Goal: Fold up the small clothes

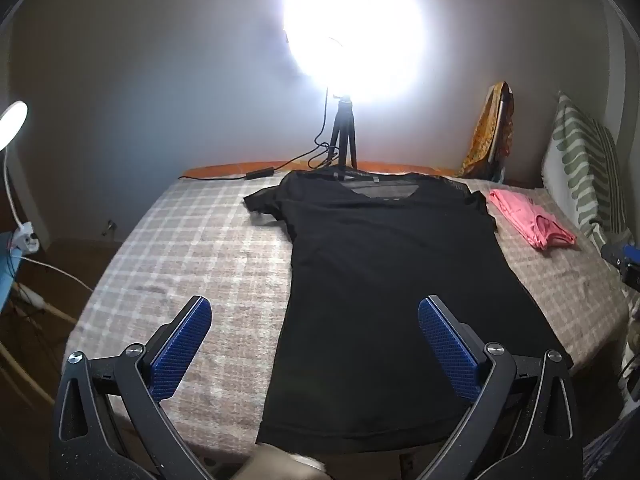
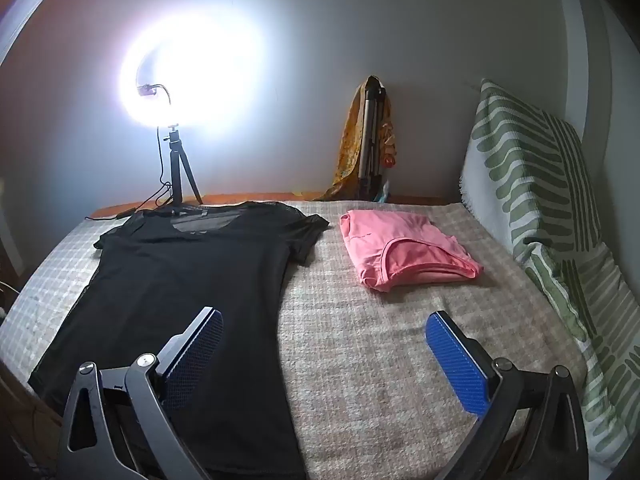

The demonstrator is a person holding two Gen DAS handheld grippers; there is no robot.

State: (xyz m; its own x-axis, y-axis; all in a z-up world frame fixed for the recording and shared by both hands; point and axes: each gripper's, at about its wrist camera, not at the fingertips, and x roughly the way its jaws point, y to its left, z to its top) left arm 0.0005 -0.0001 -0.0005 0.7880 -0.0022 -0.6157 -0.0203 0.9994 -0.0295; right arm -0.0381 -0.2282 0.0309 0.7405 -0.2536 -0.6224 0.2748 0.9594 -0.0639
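Observation:
A black T-shirt (image 1: pixel 384 280) lies flat and spread out on the checked bed cover (image 1: pixel 192 248), collar towards the wall, hem near the front edge. It also shows in the right wrist view (image 2: pixel 188 292). A folded pink garment (image 2: pixel 404 250) lies to its right, seen also in the left wrist view (image 1: pixel 528 218). My left gripper (image 1: pixel 314 320) is open and empty, above the shirt's lower left part. My right gripper (image 2: pixel 324 334) is open and empty, above the shirt's lower right edge and the bare cover.
A bright ring light on a small tripod (image 1: pixel 344 136) stands at the far edge, with a cable (image 1: pixel 260 172) across the bed. A green-patterned pillow (image 2: pixel 536 208) leans at the right. A folded tripod under orange cloth (image 2: pixel 370 148) leans on the wall.

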